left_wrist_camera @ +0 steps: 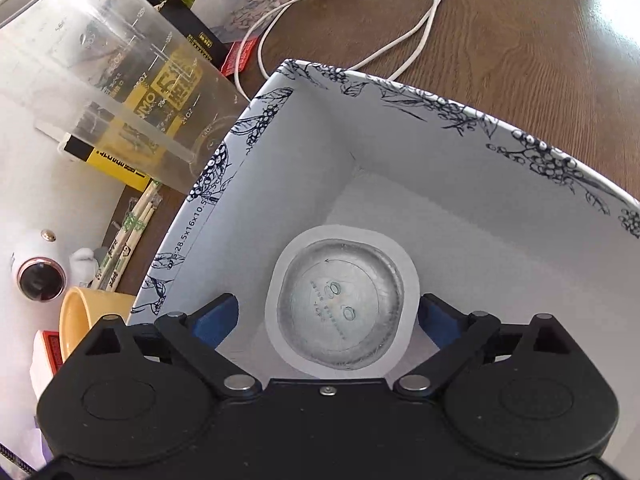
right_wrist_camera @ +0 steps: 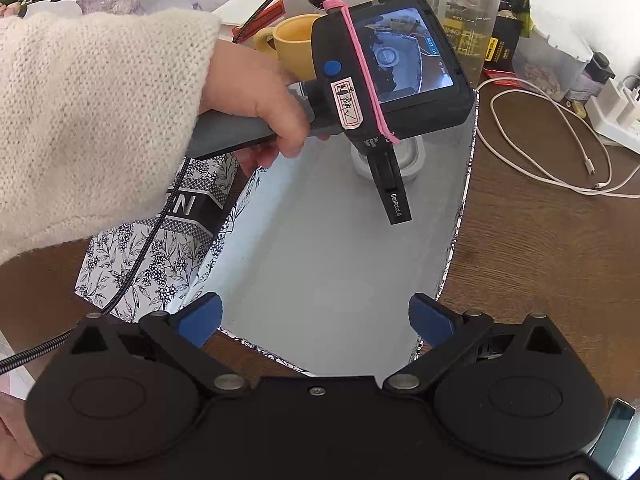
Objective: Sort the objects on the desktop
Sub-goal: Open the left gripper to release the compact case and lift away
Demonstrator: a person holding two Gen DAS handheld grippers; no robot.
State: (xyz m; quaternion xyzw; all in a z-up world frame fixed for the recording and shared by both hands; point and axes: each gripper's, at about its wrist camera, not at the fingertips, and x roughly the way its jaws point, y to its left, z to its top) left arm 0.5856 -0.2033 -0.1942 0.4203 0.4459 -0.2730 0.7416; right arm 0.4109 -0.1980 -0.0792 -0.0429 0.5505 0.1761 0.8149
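**Cup down in the box, both claws spread**

Inside the patterned box (left_wrist_camera: pixel 472 184), low in the centre of the left wrist view, a foil-lidded cup (left_wrist_camera: pixel 342 300) sits on the pale floor close to the box's far corner. Around it the left gripper (left_wrist_camera: pixel 328 316) hangs with its blue fingers (left_wrist_camera: pixel 212 320) wide apart, one to each side of the cup's rim and neither pressing on it.

From the right wrist view the same box (right_wrist_camera: pixel 320 264) fills the middle of the frame, and the cup (right_wrist_camera: pixel 412 160) shows only in part at its far end, behind the left tool. A hand (right_wrist_camera: pixel 256 100) in a cream knitted sleeve (right_wrist_camera: pixel 92 120) grips that tool's grey handle at the upper left. At the bottom the right gripper (right_wrist_camera: pixel 316 316) is spread open with nothing between its fingers, held above the box's near edge.

Beside the box, at the left of the left wrist view, lie a clear measuring jug (left_wrist_camera: pixel 116 84) on its side, a yellow mug (left_wrist_camera: pixel 76 320) and wrapped chopsticks (left_wrist_camera: pixel 128 236). A white cable (left_wrist_camera: pixel 420 28) loops over the brown table (left_wrist_camera: pixel 552 48) at the upper right
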